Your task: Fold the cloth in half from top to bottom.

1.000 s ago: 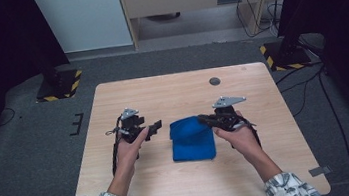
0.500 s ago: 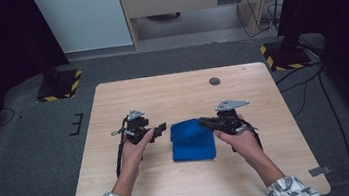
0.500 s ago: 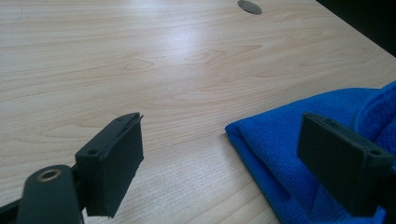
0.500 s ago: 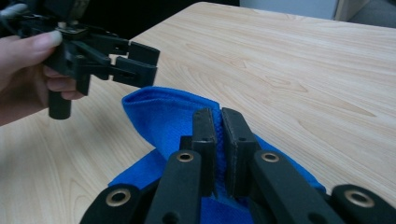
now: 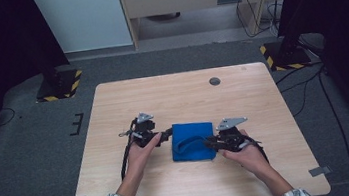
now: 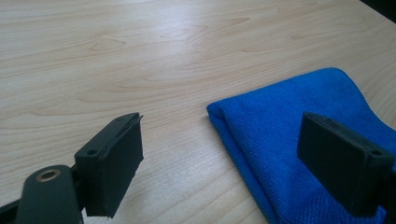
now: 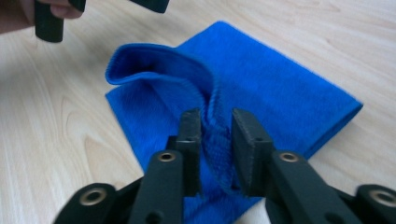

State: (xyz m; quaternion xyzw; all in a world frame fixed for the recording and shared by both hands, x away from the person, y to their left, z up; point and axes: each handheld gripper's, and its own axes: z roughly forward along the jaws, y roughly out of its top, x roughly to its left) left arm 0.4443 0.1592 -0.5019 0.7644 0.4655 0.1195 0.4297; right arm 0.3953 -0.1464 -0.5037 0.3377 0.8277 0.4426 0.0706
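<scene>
Compared with one second earlier, both grippers had moved lower and nearer the person, and the right gripper (image 7: 215, 140) had just been opening its jaws, a raised fold of the cloth (image 5: 192, 141) standing between them with a gap at each pad. One blue cloth lay on the table (image 5: 172, 93); two grippers were present. The left gripper (image 6: 224, 154) stood wide open, straddling the cloth's left edge. A dark round spot (image 5: 215, 81) lay farther back.

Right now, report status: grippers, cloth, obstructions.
Left hand-held gripper open at cloth edge. Right hand-held gripper jaws just been opening, raised fold between them. Nothing in the way.
</scene>
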